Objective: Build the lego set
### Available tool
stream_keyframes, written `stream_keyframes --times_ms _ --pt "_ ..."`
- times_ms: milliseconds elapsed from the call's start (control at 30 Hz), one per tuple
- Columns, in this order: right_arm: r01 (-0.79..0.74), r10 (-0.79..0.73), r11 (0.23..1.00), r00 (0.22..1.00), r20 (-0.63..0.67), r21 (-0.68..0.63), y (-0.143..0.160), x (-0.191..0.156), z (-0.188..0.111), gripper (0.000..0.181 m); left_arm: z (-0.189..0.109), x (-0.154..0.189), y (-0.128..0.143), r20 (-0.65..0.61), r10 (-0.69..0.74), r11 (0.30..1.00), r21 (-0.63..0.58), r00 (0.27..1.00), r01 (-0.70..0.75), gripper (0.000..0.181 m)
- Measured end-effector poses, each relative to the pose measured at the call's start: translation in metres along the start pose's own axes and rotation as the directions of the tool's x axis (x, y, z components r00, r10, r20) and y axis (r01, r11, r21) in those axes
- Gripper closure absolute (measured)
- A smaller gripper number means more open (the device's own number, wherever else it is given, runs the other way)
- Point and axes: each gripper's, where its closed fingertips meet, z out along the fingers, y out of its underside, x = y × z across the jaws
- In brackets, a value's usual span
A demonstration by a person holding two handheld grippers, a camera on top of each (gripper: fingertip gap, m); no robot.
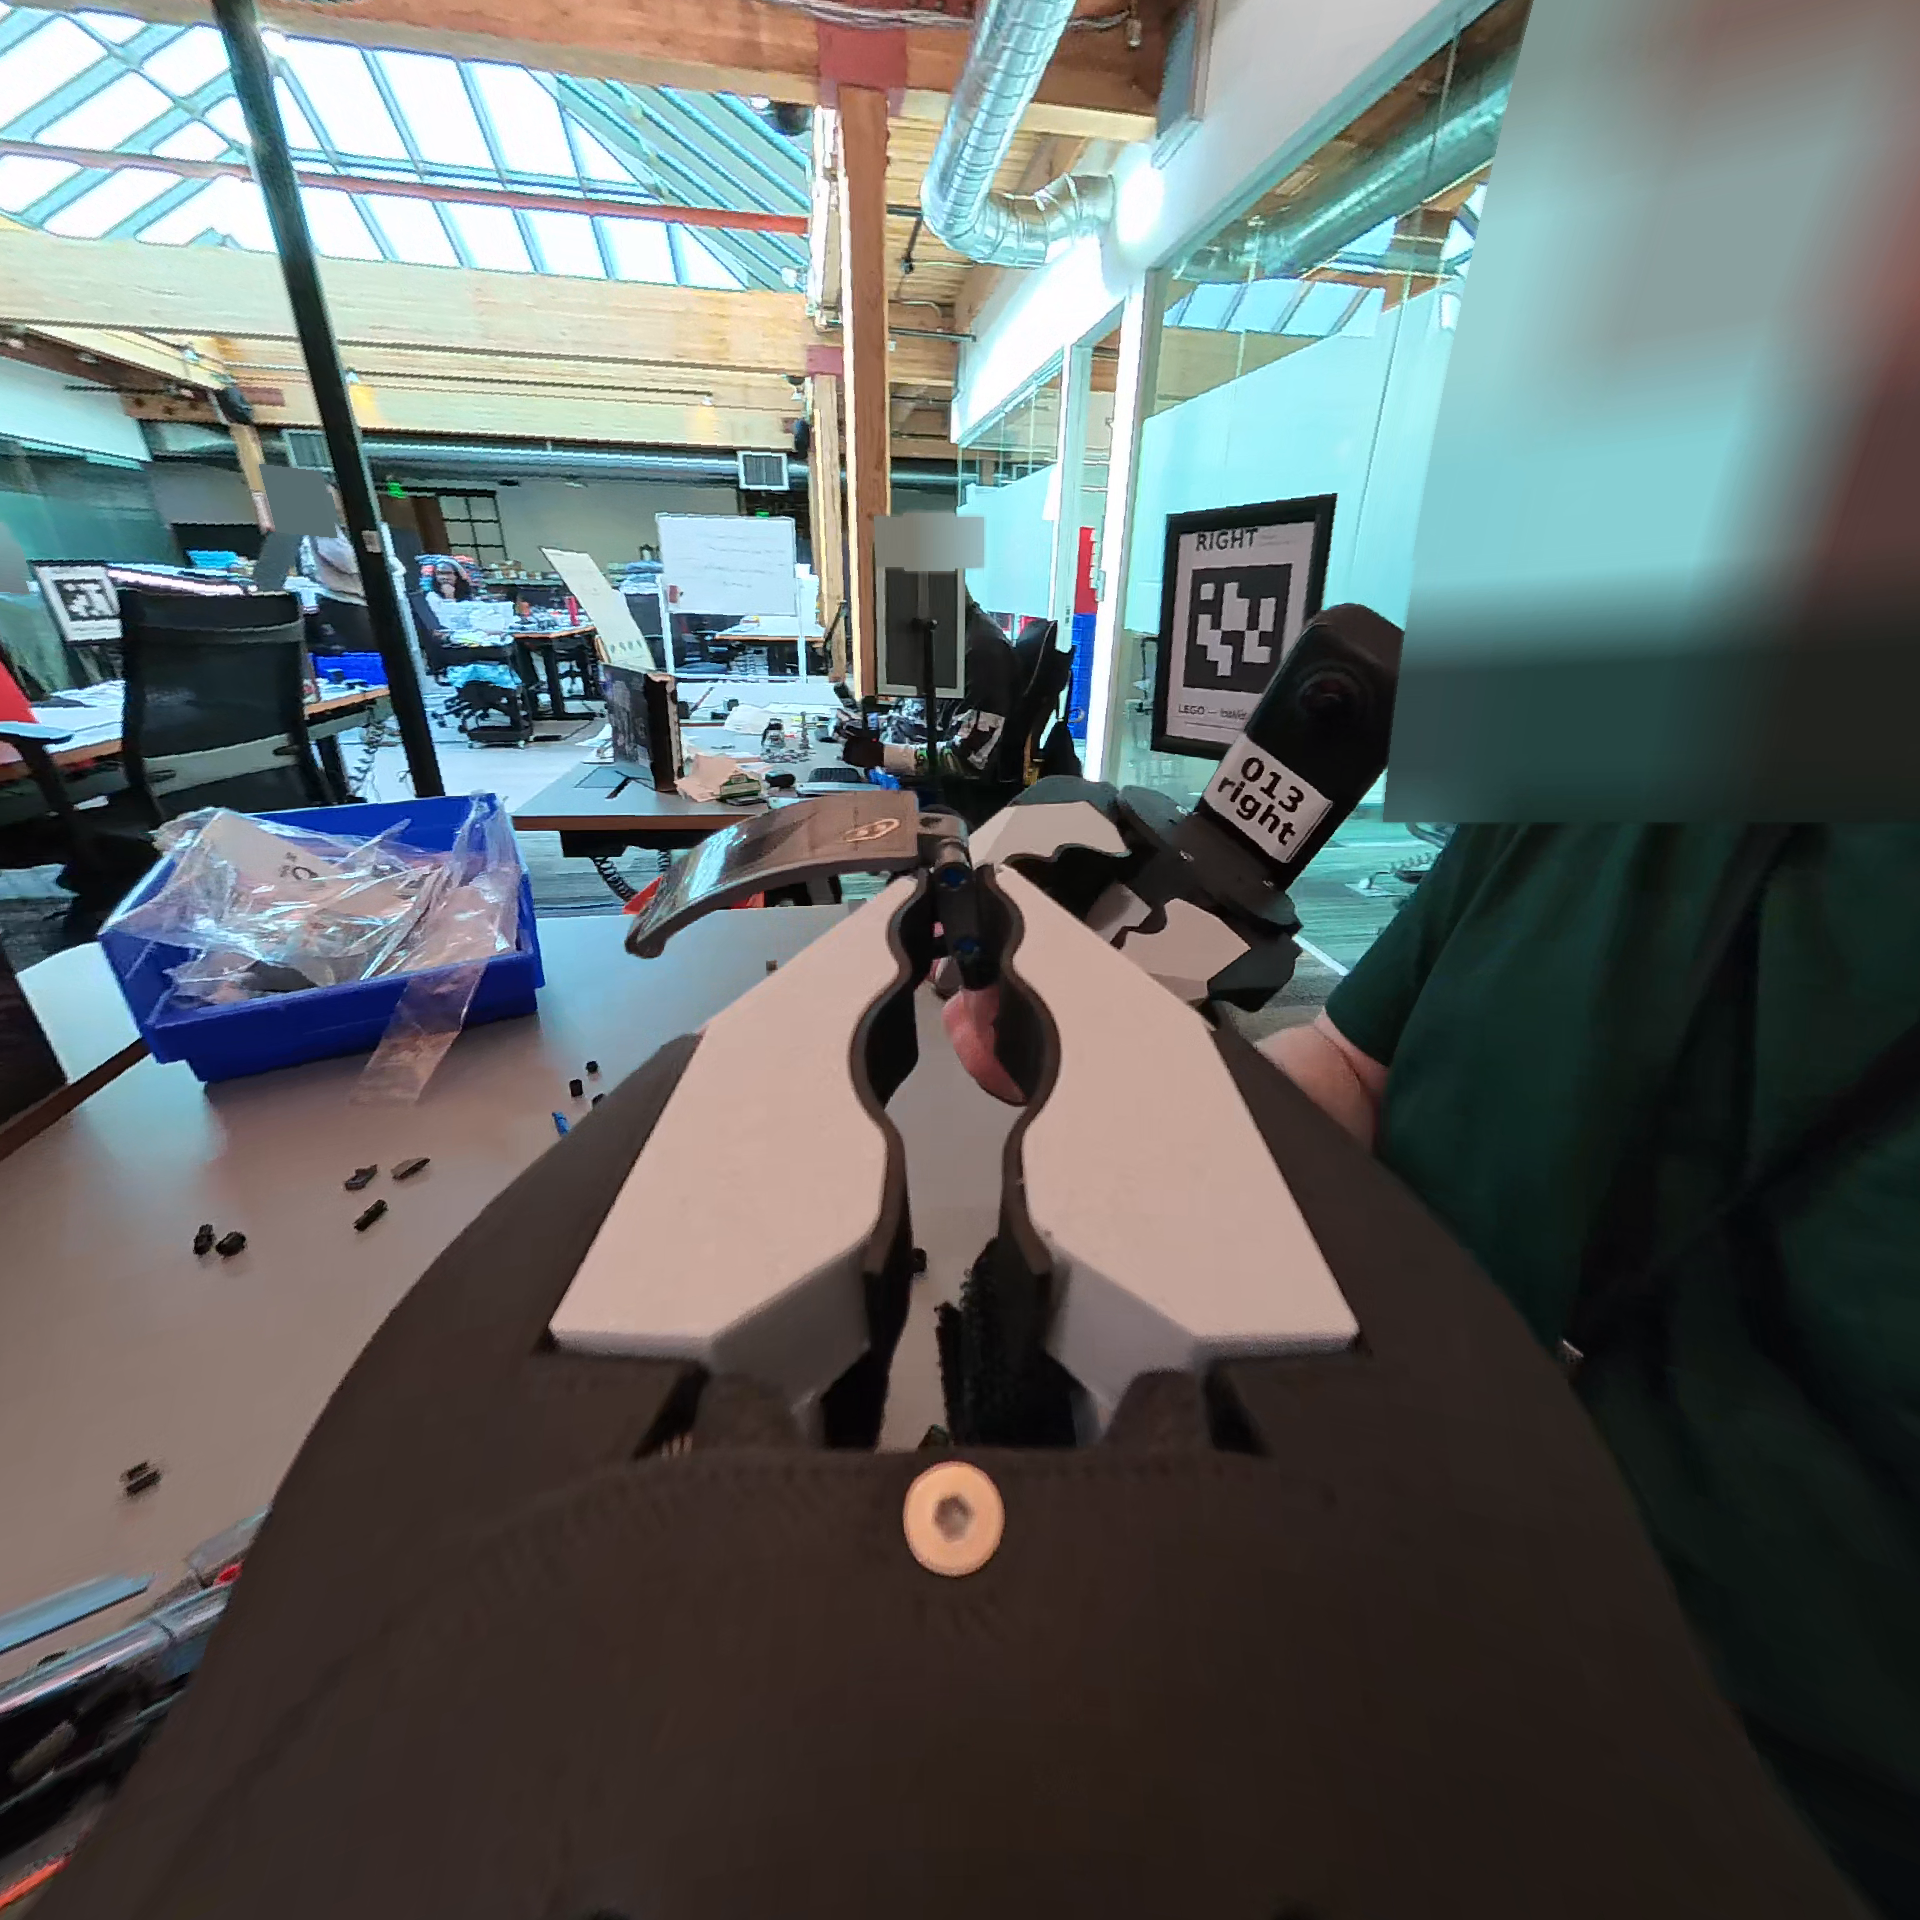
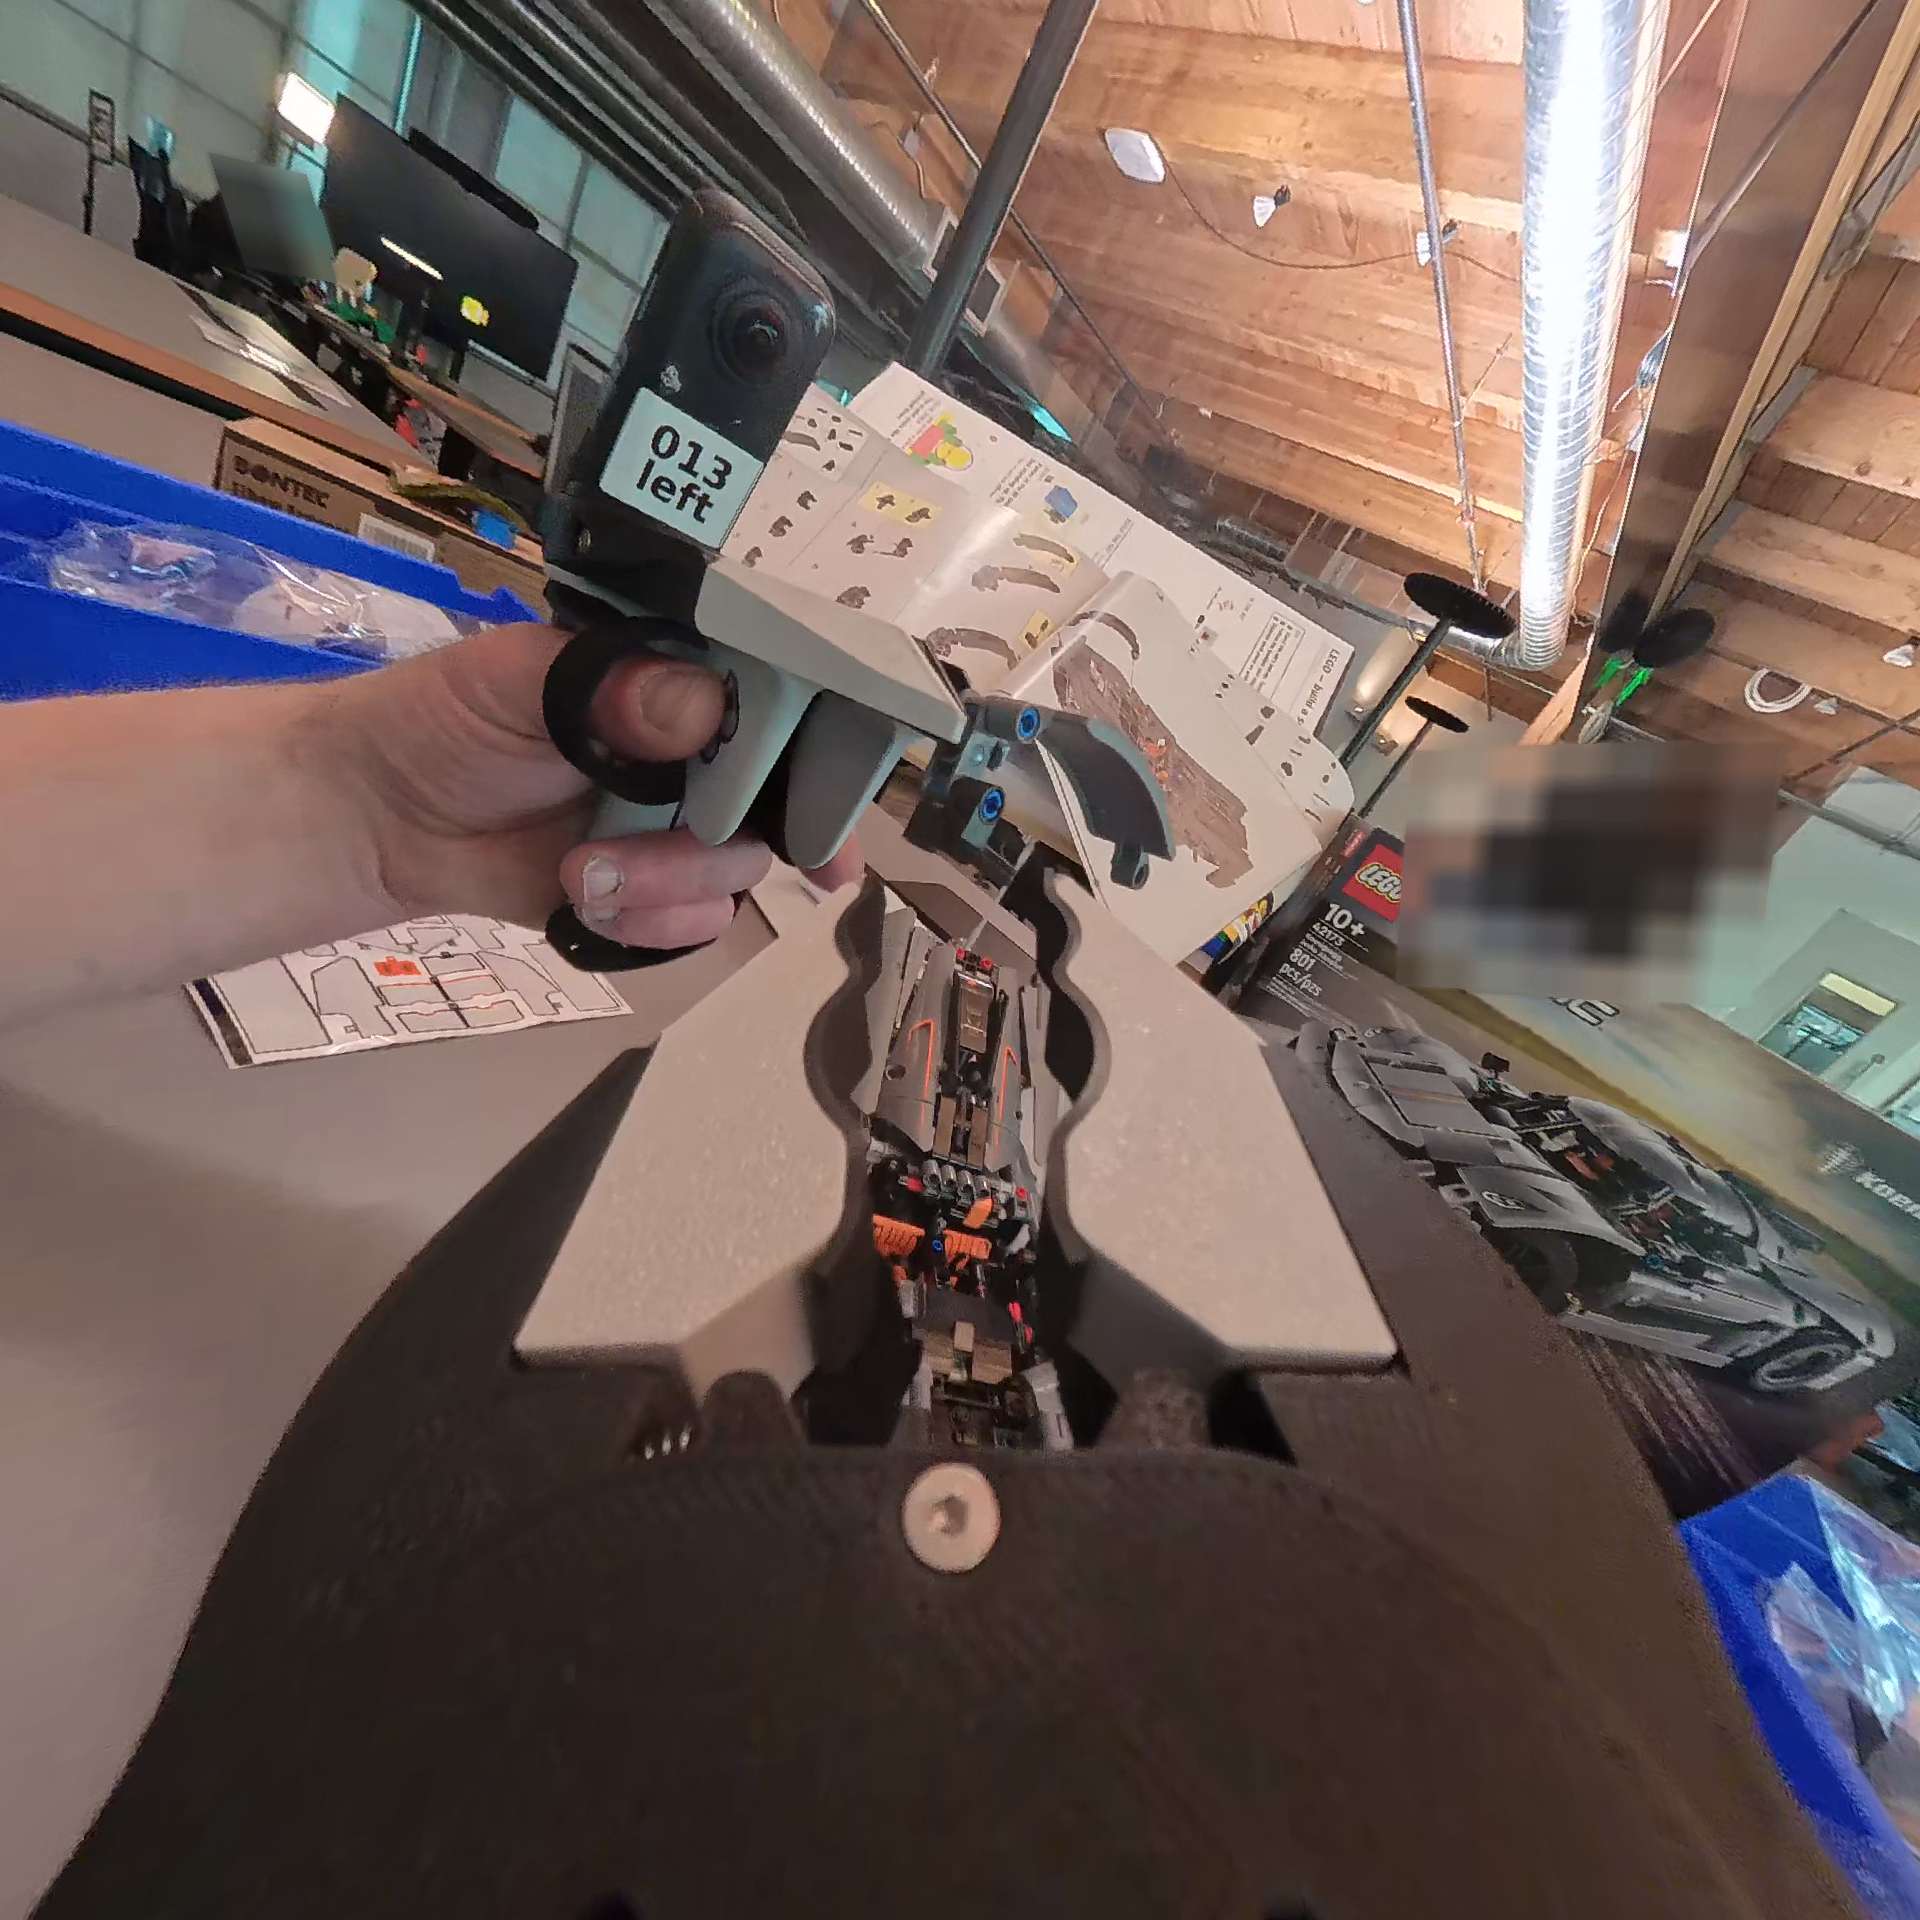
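Observation:
My left gripper (image 1: 956, 899) is shut on a black Lego beam with blue pins (image 1: 961, 930) that carries a dark curved panel (image 1: 769, 862), held up in the air. The right wrist view shows the same assembly (image 2: 1112, 790) at the left gripper's tips (image 2: 951, 743). My right gripper (image 2: 956, 894) stands with its jaws apart just below the beam, and its fingers (image 1: 1049, 831) show close behind the beam in the left wrist view. Through the right gripper's gap I see the grey and orange Lego car (image 2: 956, 1091) on the table.
A blue bin of plastic bags (image 1: 312, 935) stands at the left, with small black parts (image 1: 364, 1195) scattered on the table. An open instruction booklet (image 2: 1039, 582), the set's box (image 2: 1558, 1143), a sticker sheet (image 2: 405, 987) and another blue bin (image 2: 1818, 1714) are nearby. A person in green (image 1: 1662, 1247) is close on the right. The grippers are tip to tip, or close to it.

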Motion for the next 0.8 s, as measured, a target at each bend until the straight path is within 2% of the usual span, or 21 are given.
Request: stream_keyframes --times_ms 300,800 --pt "-0.008 0.008 0.998 1.000 0.000 -0.058 0.002 -0.016 0.010 0.151 -0.020 0.002 0.012 -0.105 -0.022 1.000 0.002 0.994 0.022 0.176" --pt "0.041 -0.041 0.997 0.999 0.005 -0.065 -0.006 -0.029 0.015 0.156 -0.028 0.018 0.002 -0.206 -0.005 0.997 0.076 0.978 0.021 0.176"
